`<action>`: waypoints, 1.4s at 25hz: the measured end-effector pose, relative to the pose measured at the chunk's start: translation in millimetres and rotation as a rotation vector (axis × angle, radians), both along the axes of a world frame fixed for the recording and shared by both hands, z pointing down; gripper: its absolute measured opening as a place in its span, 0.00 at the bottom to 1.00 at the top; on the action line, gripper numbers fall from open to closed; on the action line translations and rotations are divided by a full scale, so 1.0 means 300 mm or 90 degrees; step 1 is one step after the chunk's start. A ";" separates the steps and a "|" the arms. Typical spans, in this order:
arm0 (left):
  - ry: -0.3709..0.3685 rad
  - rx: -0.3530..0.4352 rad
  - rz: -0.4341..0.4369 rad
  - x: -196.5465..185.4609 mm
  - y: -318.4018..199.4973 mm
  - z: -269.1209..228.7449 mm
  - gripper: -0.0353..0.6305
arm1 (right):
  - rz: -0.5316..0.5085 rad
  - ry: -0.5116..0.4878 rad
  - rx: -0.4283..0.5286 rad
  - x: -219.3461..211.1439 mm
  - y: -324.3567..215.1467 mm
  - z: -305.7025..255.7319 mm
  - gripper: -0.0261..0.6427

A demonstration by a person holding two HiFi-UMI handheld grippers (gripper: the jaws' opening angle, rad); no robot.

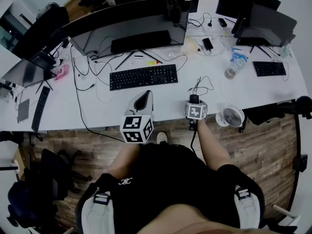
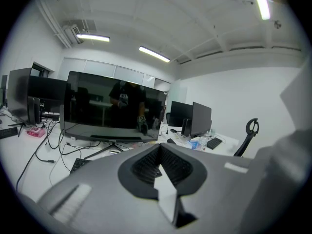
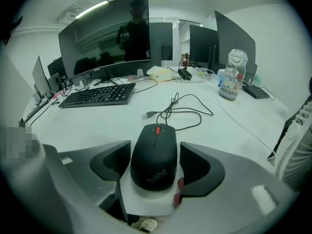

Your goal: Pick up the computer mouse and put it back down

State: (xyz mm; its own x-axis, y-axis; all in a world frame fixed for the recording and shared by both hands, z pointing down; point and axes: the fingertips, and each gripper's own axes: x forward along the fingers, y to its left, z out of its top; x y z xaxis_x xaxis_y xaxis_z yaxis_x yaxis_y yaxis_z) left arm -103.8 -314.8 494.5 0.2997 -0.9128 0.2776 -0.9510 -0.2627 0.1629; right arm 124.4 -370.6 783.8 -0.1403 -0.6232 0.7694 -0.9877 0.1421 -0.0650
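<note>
Mouse pinched right at the front edge of the desk (image 3: 97, 123)

The right gripper (image 3: 155, 150) has its jaws squeezed onto both sides of the black mouse (image 3: 154, 162), which sits near the desk's front edge. Its cable (image 3: 187, 112) loops ahead across bare desktop. The left gripper (image 2: 158, 164) is closed up tight with nothing in it.

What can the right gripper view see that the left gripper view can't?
Only the right gripper view: a black mouse between the jaws, its loose cable, and a bottle. Only the left gripper view: the left gripper with jaws pressed together and empty, plus an office chair. Both: the big curved monitor, a black keyboard and the white desk.
</note>
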 end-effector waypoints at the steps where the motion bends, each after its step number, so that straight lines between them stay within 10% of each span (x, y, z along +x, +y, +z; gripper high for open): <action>1: 0.000 0.000 -0.001 -0.001 0.001 0.002 0.13 | -0.002 -0.003 -0.004 -0.004 -0.001 -0.002 0.50; 15: 0.009 0.008 0.010 0.018 0.005 -0.002 0.13 | -0.019 0.006 0.008 -0.023 0.013 -0.062 0.47; 35: 0.027 0.035 0.068 0.121 -0.068 -0.040 0.13 | 0.007 -0.037 0.316 0.026 -0.073 -0.738 0.47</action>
State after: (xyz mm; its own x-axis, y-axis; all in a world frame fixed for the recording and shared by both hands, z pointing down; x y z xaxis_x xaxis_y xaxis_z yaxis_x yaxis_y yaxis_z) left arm -67.6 -335.2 482.5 0.4061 -0.8887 0.2130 -0.9099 -0.3717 0.1842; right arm 132.1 -392.5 562.3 -0.1652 -0.9141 0.3704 -0.9861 0.1590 -0.0473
